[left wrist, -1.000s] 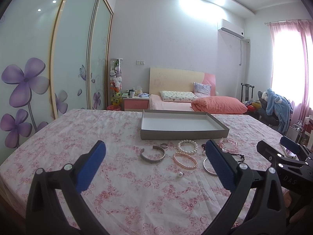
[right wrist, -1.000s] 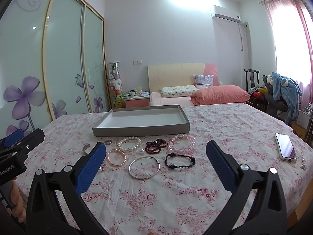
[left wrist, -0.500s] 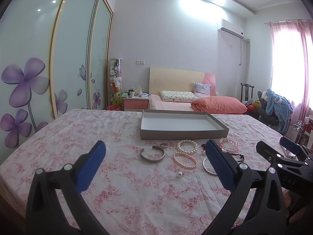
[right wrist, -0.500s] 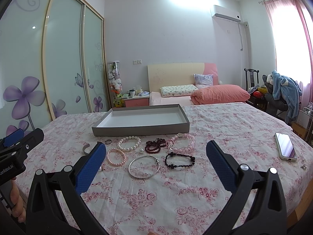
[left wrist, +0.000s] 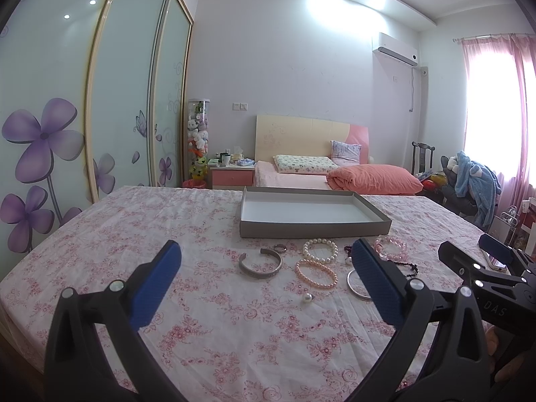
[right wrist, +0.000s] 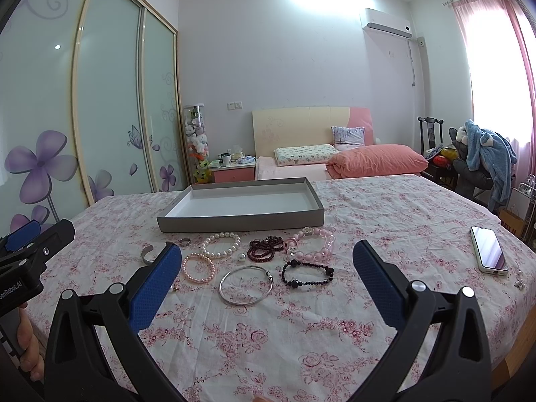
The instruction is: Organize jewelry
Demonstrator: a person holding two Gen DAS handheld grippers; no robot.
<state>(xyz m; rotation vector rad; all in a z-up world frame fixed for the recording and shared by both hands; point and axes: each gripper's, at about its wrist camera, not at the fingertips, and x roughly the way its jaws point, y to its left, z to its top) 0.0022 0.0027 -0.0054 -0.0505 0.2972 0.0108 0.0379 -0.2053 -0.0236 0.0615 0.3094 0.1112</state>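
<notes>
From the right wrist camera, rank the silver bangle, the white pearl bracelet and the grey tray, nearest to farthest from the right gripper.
Measured from the right gripper:
1. Silver bangle, lying on the bedspread between the fingers, slightly left of centre.
2. White pearl bracelet, further back and to the left.
3. Grey tray, behind all the jewelry, with nothing in it.

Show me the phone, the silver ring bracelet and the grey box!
phone (right wrist: 489,249): right wrist view, middle of its dark screen.
silver ring bracelet (right wrist: 225,289): right wrist view, left side of the hoop.
grey box (right wrist: 241,223): right wrist view, near outer wall.
</notes>
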